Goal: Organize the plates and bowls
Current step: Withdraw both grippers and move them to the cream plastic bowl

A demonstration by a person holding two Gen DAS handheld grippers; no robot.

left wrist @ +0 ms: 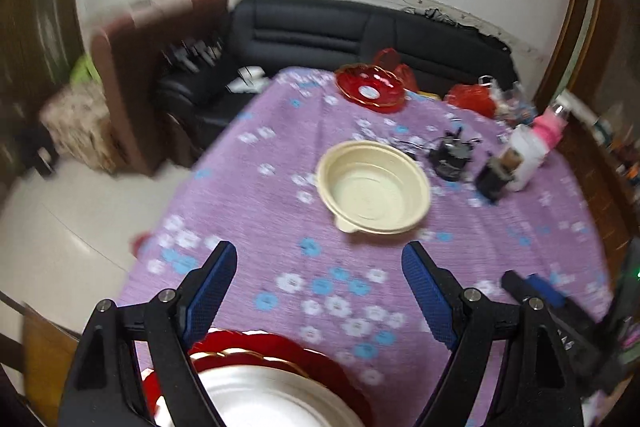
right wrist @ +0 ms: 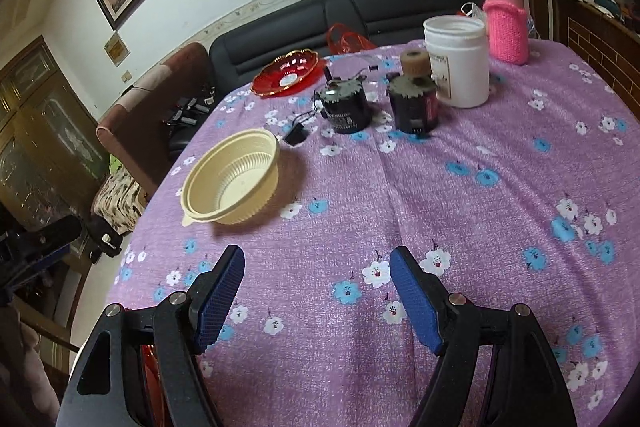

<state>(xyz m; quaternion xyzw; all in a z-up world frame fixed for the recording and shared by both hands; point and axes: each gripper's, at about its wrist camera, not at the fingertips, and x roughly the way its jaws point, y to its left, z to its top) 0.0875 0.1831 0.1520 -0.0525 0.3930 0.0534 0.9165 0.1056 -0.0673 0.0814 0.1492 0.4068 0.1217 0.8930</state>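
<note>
A cream plastic bowl [left wrist: 374,187] stands upright on the purple flowered tablecloth [left wrist: 280,259]; it also shows in the right wrist view [right wrist: 232,183]. A red glass plate [left wrist: 370,87] lies at the far edge, and it shows in the right wrist view too [right wrist: 288,71]. Right below my left gripper [left wrist: 318,261], a red plate [left wrist: 280,347] carries a white dish [left wrist: 272,399]. The left gripper is open and empty, short of the cream bowl. My right gripper [right wrist: 316,263] is open and empty above bare cloth [right wrist: 440,187], to the right of the bowl; it also shows in the left wrist view [left wrist: 536,287].
Two dark cylinders [right wrist: 346,107] [right wrist: 414,103], a white jar [right wrist: 458,61], a pink-sleeved bottle [right wrist: 505,23] and a small black adapter [right wrist: 295,135] stand at the far side. A black sofa [right wrist: 360,15] and a brown chair [right wrist: 156,95] lie beyond the table edge.
</note>
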